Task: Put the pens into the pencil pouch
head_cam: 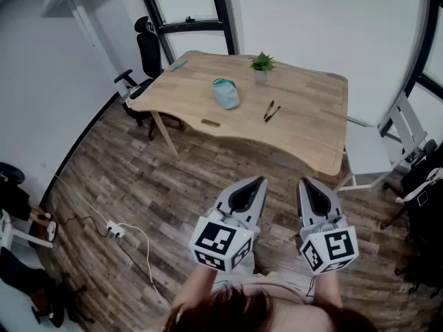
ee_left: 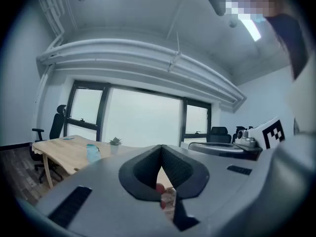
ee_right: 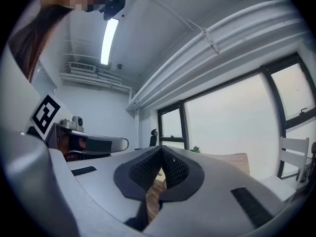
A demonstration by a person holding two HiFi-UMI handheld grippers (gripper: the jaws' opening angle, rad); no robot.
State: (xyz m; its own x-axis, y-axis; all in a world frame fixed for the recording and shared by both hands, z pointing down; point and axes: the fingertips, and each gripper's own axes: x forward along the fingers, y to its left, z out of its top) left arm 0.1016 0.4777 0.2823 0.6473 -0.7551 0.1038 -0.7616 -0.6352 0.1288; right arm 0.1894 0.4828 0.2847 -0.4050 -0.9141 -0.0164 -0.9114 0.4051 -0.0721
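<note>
— Head view: what sits nearest?

— The left gripper (head_cam: 257, 181) and the right gripper (head_cam: 305, 182), side by side over the plank floor (head_cam: 173, 178), each with its marker cube toward the person. Both have their jaws pressed together with nothing between them.

— Do the gripper views agree?

— Yes. The left gripper view shows the left gripper (ee_left: 161, 147) with its tips meeting, and the right gripper view shows the same for the right gripper (ee_right: 161, 152). Low in the gap under the left tips there is a red blob (ee_left: 160, 187), too blurred to name.

— And the task's things?

— Well apart from both grippers, on the wooden counter (head_cam: 304, 126). The two dark pens (head_cam: 270, 111) lie crossed right of centre; the pale blue pencil pouch (head_cam: 225, 93) lies near them to the left. Only the head view shows the pens.

— What does the left gripper view add?

— A level look at the counter (ee_left: 64, 152), with the pouch (ee_left: 92, 152) and a potted plant (ee_left: 115, 142) just beyond it, but small.

— Farther back?

— The plant (head_cam: 262, 63) stands at the far edge, and a black office chair (head_cam: 147, 52) is by the far left corner. A white chair (head_cam: 370, 151) is at the right end, partly cut off.
</note>
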